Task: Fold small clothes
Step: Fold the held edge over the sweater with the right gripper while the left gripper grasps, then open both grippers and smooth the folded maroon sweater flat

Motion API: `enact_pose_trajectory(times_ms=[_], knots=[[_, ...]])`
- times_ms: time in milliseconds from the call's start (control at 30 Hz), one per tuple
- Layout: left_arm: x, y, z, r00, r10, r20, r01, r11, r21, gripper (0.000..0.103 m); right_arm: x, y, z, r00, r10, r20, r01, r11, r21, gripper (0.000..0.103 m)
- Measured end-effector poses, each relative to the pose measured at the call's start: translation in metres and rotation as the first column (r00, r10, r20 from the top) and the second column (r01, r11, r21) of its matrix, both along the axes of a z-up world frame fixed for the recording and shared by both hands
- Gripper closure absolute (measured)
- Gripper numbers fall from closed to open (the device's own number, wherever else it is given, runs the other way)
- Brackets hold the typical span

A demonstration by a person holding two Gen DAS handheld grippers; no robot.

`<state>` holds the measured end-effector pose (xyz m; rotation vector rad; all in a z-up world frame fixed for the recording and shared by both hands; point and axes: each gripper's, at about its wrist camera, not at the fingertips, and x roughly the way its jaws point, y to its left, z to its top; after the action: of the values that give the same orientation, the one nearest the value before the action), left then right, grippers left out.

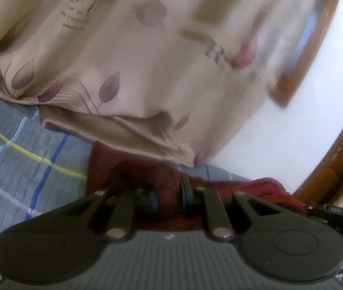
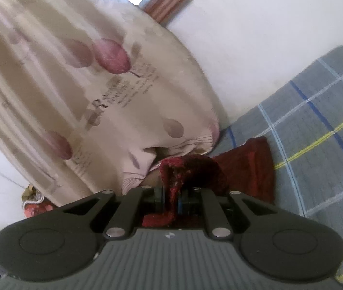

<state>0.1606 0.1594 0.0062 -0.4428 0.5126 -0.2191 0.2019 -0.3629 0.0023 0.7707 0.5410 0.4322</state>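
Both grippers point(image 1: 167, 199) point(image 2: 170, 199) pinch the red garment point(image 2: 246, 169).

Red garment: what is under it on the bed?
The red garment lies on the grey plaid bedsheet, near the hem of the floral curtain. The right claw pinches its raised edge. Whatever lies beneath the cloth itself is covered.

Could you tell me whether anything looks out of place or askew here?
Nothing looks damaged or spilled. The dark red garment lies partly bunched on the plaid bedcover, its edge pinched in the right gripper and the left gripper. The curtain hem drapes onto the bed.
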Motion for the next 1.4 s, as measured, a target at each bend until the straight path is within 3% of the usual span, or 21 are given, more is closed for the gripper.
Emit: enact_pose_trajectory(times_ms=[467, 833, 933, 967, 1000, 1067, 1167, 1300, 1400], knots=[[0.073, -0.008, -0.031, 0.998, 0.016, -0.053, -0.012, 0.996, 0.090, 0.085, 0.068, 0.003, -0.043, 0.992, -0.075, -0.099, 0.074, 0.997, -0.013, 0.088], [0.093, -0.007, -0.045, 0.999, -0.018, -0.048, 0.021, 0.998, 0.066, 0.078, 0.097, 0.004, -0.077, 0.979, -0.114, -0.166, 0.119, 0.993, 0.019, 0.087], [0.097, -0.003, -0.046, 0.998, -0.031, -0.050, 0.032, 0.999, 0.016, 0.070, 0.101, 0.004, -0.083, 0.977, -0.121, -0.175, 0.128, 0.991, 0.029, 0.084], [0.098, -0.001, -0.047, 0.998, -0.041, -0.044, 0.041, 0.999, -0.007, 0.059, 0.101, 0.005, -0.084, 0.978, -0.123, -0.171, 0.130, 0.991, 0.032, 0.084], [0.099, 0.001, -0.047, 0.997, -0.060, -0.037, 0.059, 0.997, -0.040, 0.039, 0.102, 0.005, -0.084, 0.977, -0.128, -0.171, 0.134, 0.991, 0.028, 0.083], [0.098, 0.003, -0.046, 0.998, -0.062, -0.011, 0.061, 0.995, -0.079, 0.017, 0.104, 0.004, -0.086, 0.975, -0.134, -0.177, 0.141, 0.990, 0.026, 0.082], [0.092, 0.002, -0.035, 0.998, -0.022, 0.066, 0.024, 0.999, -0.035, 0.001, 0.105, 0.003, -0.086, 0.973, -0.150, -0.176, 0.159, 0.987, 0.038, 0.076], [0.091, 0.001, -0.022, 0.996, -0.008, 0.090, 0.003, 0.999, 0.052, 0.000, 0.098, -0.007, -0.082, 0.974, -0.192, -0.122, 0.207, 0.971, 0.119, 0.043], [0.089, 0.001, -0.019, 0.997, -0.009, 0.071, 0.002, 0.995, 0.098, 0.000, 0.088, -0.015, -0.074, 0.975, -0.215, -0.060, 0.221, 0.967, 0.127, 0.042]])
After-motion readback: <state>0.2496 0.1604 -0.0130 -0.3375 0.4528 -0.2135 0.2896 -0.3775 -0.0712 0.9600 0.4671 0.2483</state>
